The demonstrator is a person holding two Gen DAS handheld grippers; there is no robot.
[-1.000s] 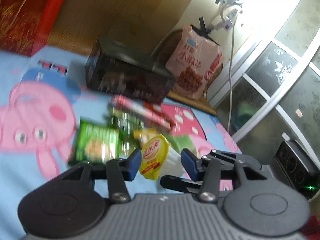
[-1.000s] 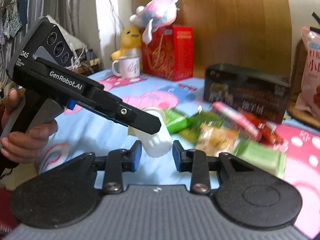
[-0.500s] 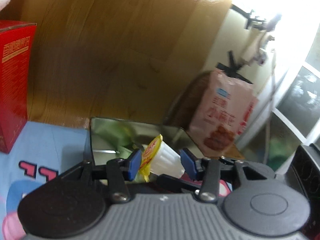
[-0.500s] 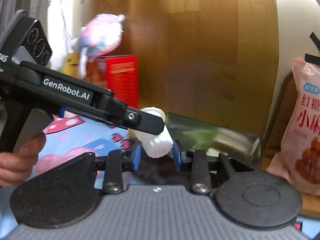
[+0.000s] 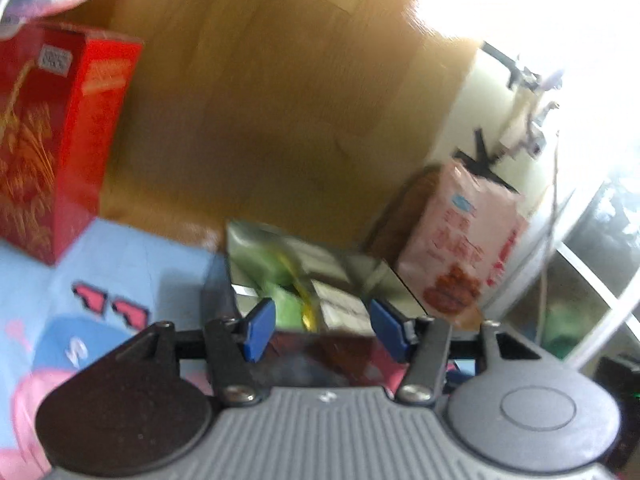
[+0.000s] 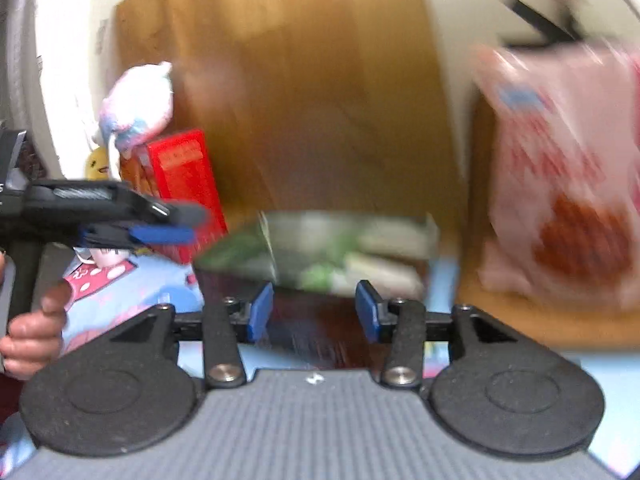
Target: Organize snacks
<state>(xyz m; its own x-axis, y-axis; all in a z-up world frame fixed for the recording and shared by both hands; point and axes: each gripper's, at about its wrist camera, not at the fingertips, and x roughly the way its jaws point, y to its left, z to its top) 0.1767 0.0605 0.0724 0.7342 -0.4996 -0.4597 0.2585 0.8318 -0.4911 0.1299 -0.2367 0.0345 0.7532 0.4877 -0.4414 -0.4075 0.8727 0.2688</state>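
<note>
Left wrist: both tongs [image 5: 322,330] [image 6: 314,312] just opened, empty, over box [image 5: 320,280]; contents blurred, probably snacks.

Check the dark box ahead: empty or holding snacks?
Holding snacks: green and pale packets show inside the open-topped dark box.

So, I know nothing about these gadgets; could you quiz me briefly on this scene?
1. True or false: the left gripper holds a snack.
2. What stands right of the dark box? A red box; B pink snack bag; C mug.
3. What lies inside the box?
Key: 1 false; its jaws have just been opening, with nothing between them. 2 B. 3 green and white snack packets.
</note>
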